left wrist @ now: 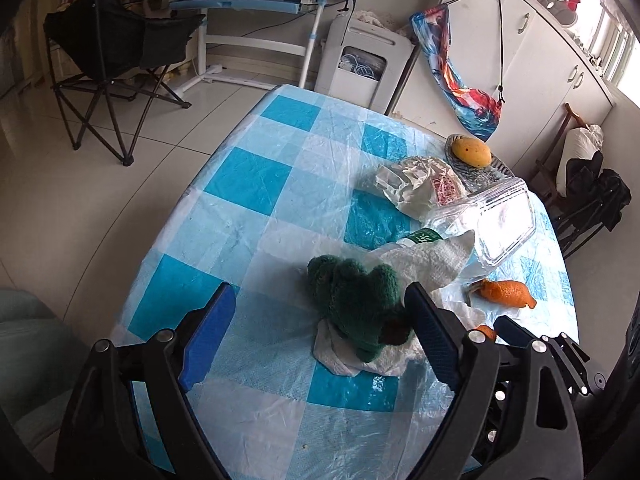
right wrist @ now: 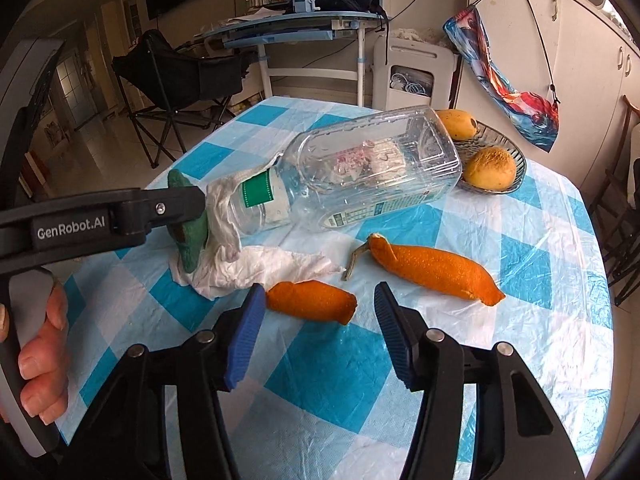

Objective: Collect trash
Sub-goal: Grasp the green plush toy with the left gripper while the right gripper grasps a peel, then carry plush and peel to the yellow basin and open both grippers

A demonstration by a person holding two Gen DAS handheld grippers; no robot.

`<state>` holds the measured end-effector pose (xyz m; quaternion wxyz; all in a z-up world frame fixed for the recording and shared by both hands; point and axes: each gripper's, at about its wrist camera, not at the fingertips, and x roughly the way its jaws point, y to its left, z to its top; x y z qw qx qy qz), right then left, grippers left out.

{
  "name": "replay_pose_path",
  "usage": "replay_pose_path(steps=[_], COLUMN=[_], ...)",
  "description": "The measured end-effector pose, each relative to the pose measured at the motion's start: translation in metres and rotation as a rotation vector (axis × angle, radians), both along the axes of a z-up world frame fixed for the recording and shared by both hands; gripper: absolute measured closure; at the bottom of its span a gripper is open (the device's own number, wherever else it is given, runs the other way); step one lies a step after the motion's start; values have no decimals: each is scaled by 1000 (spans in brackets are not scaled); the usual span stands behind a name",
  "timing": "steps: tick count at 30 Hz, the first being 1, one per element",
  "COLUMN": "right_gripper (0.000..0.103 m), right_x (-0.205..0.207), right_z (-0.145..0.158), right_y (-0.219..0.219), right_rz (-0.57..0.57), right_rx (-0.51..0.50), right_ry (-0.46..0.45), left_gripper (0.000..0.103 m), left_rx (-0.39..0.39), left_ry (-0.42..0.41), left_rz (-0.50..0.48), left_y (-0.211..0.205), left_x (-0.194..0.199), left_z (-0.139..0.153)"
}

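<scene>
We see a table (right wrist: 532, 320) under a blue-and-white checked plastic cloth, its far edge towards a desk and a folding chair. The largest thing on it is a clear plastic bottle (right wrist: 384, 168) lying on its side across the middle, its neck with the green label pointing to the left edge and its base near a glass dish (right wrist: 516, 152) at the far right corner. The dish holds two yellow mangoes (right wrist: 490, 168). In the left wrist view a crumpled plastic bag (left wrist: 416, 184) lies just behind the bottle.

At the bottle's neck a white paper towel (right wrist: 248, 268) spreads over the cloth, and a dark green knitted thing (left wrist: 356, 300) lies on top of it. Our left gripper (left wrist: 320, 332) has its jaws wide apart around that green thing, one blue pad touching or nearly touching its right side; we cannot tell which. A hand (right wrist: 44, 364) grips the handle at the left of the right wrist view.

Towards the near edge lie two pieces of orange peel. The long orange peel (right wrist: 436, 270) sits right of centre, with a dry stem end. The short orange peel (right wrist: 312, 300) lies just beside the towel's edge. Our right gripper (right wrist: 320, 312) has its jaws apart, with the short peel just ahead between the tips and untouched.
</scene>
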<state>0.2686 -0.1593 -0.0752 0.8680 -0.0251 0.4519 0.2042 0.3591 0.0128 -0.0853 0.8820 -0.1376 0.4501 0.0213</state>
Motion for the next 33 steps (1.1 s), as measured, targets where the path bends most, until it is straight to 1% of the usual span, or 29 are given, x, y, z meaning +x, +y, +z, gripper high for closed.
replay_pose_path(steps=[1,2,3,4,5,7,11,14,17,26,33], right_gripper=[62,64,69,79,81,86,88,89,89,89,89], right_x=[0,-1,-3,-6,-10,-19,-38,-56,-75,-142,-196], right_z=[-1,0,0,0,0,2,8,13,19,32,31], right_y=[1,1,2,2,3,5,7,5,3,-6,-9], right_rz=[7,9,7,13,20,34,53,47,41,15,14], right_rx=[2,2,-5,-10,-13,-11,-9,17,48,129,133], right_ry=[10,8,7,15,17,17,16,19,21,18,37], left_gripper=[26,39,56,65,69,70,72,72,72,72,71], left_rx=[-14,-29,-42,-53,-66,-71,-81,-97,-115,-77,-61], left_ry=[3,7,17,26,27,1,-31,-46,-50,-110,-129], left_rz=[6,2,-10,-23,-33,-32,-44,-38,-36,-65,-99], left_y=[5,7,9,10,12,15,21,28,31,19,13], left_x=[-1,-1,-1,-2,-5,-13,-36,-58,-84,-167,-211], left_z=[-3,-6,-9,-11,-13,-10,0,5,4,12,16])
